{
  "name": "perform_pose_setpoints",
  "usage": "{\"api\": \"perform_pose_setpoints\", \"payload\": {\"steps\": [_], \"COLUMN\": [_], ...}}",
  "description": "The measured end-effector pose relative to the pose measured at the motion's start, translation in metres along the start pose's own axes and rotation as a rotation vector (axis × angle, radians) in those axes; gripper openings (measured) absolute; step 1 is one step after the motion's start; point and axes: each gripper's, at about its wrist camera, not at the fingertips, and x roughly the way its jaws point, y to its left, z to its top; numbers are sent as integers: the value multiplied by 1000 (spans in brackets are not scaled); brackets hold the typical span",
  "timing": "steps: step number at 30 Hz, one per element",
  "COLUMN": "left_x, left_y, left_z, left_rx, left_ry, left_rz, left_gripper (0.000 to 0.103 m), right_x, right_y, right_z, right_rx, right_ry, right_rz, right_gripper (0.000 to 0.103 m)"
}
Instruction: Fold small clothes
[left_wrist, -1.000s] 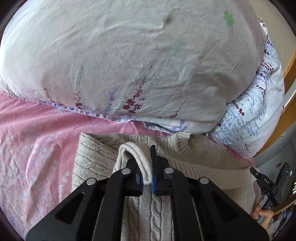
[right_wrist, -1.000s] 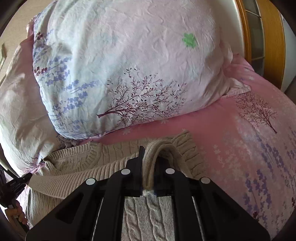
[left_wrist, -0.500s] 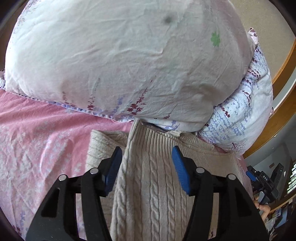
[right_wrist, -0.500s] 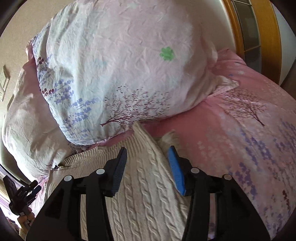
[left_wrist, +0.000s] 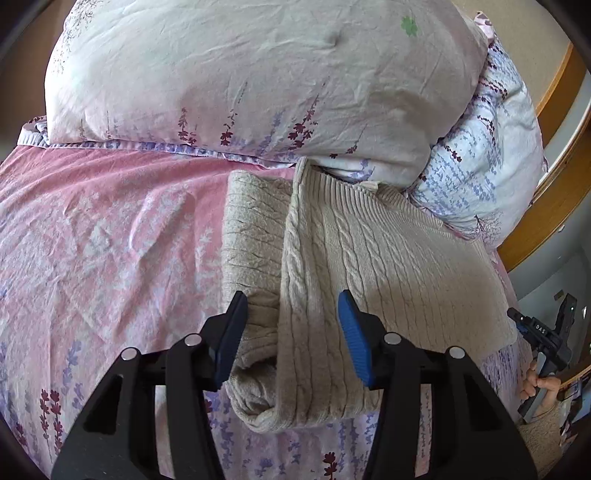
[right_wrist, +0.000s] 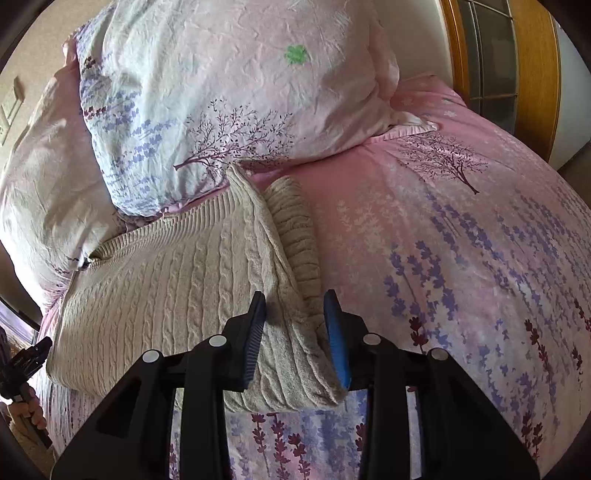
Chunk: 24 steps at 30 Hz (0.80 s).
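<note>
Beige cable-knit sweater (left_wrist: 369, 258) lies folded on the pink bedsheet (left_wrist: 110, 240), its top edge touching the pillow (left_wrist: 240, 74). Left claw (left_wrist: 291, 332) and right claw (right_wrist: 295, 332) stand open, holding nothing. Risk: the thick knit may spring back or a pad may snag it, undoing the fold.

My left gripper (left_wrist: 291, 332) hangs with its jaws spread wide above the near left edge of the folded beige cable-knit sweater (left_wrist: 376, 258), its blue-padded fingers (left_wrist: 354, 339) straddling the folded-over sleeve and closed on nothing. My right gripper (right_wrist: 295, 332) hovers over the sweater's near right edge in the same way, jaws parted, one finger over the cable-knit top layer and the other over the ribbed fold beside it. At the far side of the sweater from each camera I can see the hand (left_wrist: 535, 384) gripping the opposite tool's handle.
</note>
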Motion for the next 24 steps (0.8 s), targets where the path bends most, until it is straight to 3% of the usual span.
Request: {"api": "perform_pose_setpoints", "payload": {"steps": [3,5,8,14,24], "left_x": [2,4,10,-7,-6], "left_y": [-5,-6,-8,-2,12], "left_z": [-4,-6,-9,-3,-10], "left_rx": [23,32,43,29,19], "left_ry": [2,9,28,4,22], "left_rz": [11,1,-1,-44,-61], "left_gripper": [37,25,9,7,7], "right_x": [0,-4,-12,-38,-19], "right_y": [3,6,12,16,3], "right_z": [-3,-4,-5,-5,-22], "right_rx": [-17,-39,-57,-45,-23], "right_ry": [-3,-21,-48,-114,-12], "right_rz": [-8,-17,-3,29,-68], "right_gripper": [25,12,8,8,8]}}
